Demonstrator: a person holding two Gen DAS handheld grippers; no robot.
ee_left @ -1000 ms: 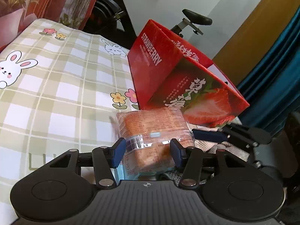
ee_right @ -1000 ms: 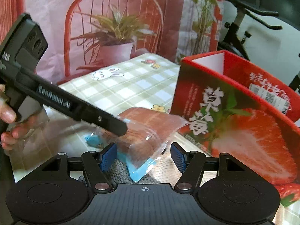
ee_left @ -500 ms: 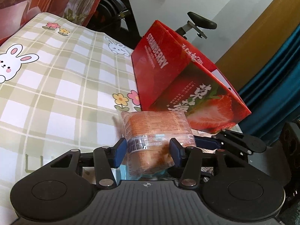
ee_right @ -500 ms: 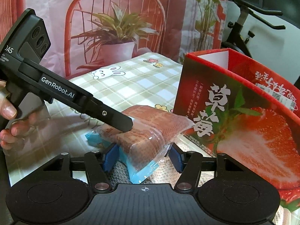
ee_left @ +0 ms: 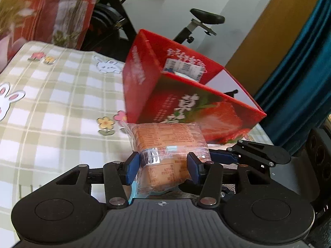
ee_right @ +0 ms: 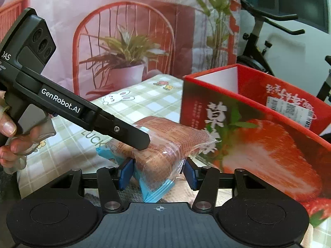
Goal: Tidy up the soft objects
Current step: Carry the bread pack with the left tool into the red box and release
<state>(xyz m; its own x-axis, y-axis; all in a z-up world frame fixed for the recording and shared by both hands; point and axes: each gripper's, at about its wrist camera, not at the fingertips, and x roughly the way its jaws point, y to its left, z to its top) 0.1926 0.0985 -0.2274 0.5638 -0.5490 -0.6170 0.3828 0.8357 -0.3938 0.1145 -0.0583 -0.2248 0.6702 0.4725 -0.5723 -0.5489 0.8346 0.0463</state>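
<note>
A clear-wrapped brown bread packet [ee_left: 167,142] with a pale blue edge hangs just above the table. My left gripper [ee_left: 163,165] is shut on it, blue pads pressed into both sides. In the right wrist view the same packet [ee_right: 165,144] lies between the pads of my right gripper [ee_right: 158,173]. Those jaws are closing, with the pads right at the wrapper's edges but not squeezing it. The left gripper's black finger [ee_right: 134,138] rests along the packet's top. An open red strawberry box [ee_left: 186,95] stands just behind the packet.
The checked tablecloth [ee_left: 51,113] with bunnies and flowers stretches left. A knitted cloth [ee_right: 132,192] lies under the packet. A person's hand [ee_right: 8,128] holds the left gripper. An exercise bike [ee_left: 198,20] and a blue curtain [ee_left: 300,82] stand beyond the table.
The left gripper has lifted the packet up off the table, closer to the box. The right gripper's jaws have narrowed around the packet's near end.
</note>
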